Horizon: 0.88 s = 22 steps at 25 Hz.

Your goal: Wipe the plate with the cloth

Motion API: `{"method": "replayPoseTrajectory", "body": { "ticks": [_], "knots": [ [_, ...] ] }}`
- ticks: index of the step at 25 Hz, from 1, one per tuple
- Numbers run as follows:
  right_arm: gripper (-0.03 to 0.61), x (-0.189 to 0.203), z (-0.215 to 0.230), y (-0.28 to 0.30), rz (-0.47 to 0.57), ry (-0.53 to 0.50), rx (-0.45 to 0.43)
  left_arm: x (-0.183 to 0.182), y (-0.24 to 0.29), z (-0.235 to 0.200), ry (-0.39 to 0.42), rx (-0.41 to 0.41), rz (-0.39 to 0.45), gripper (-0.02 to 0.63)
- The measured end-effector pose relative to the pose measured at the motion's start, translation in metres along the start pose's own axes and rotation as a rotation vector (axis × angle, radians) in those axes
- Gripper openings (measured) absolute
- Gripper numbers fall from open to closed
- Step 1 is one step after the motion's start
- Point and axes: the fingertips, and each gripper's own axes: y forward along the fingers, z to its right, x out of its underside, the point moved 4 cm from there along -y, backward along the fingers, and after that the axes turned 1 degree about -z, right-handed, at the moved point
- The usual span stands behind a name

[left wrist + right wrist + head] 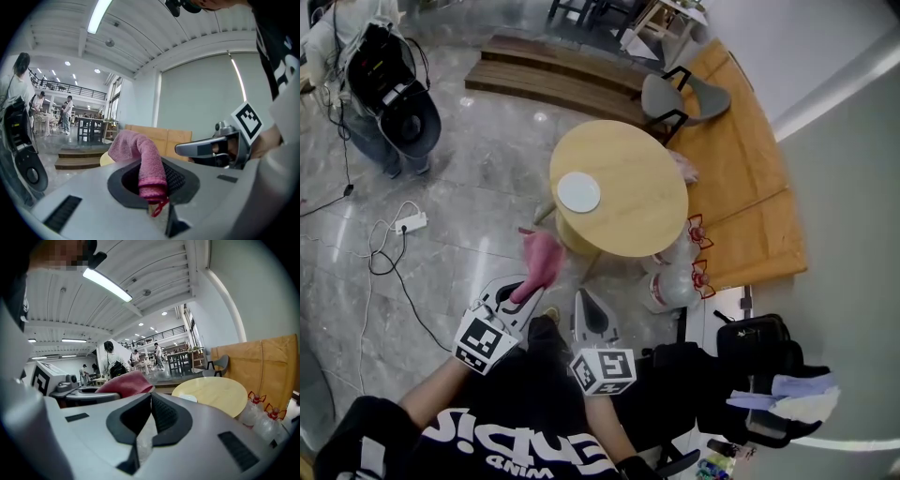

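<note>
Here the one pink cloth (540, 261) is pinched at its near end by the left tool (514, 298). Its long axis runs from the jaws forward toward the round table (633, 211). In the left gripper view the cloth (143, 157) rises from between the clenched jaws and folds over to the left at its free end. The cloth is off the table, above the floor, just short of the table's near edge.

One white plate (578, 191) lies flat on the table's left part, well apart from the cloth and both tools. There are two tools. The right tool (591, 314) is beside the left one, and its own view shows its jaws pressed together with nothing between them.

Both forearms reach forward from the person's black shirt, and the tools are close together and aimed toward the table. Two clear bottles (670, 277) with red handles stand on the floor by the table's right side.
</note>
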Motion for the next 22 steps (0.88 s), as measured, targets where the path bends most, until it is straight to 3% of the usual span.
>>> {"method": "replayPoseTrajectory", "body": {
  "ticks": [22],
  "knots": [
    [0.023,-0.013,0.05,0.067,-0.027,0.023,-0.028,-0.004,0.074,-0.042,-0.035,-0.008,-0.035,0.051]
  ]
}}
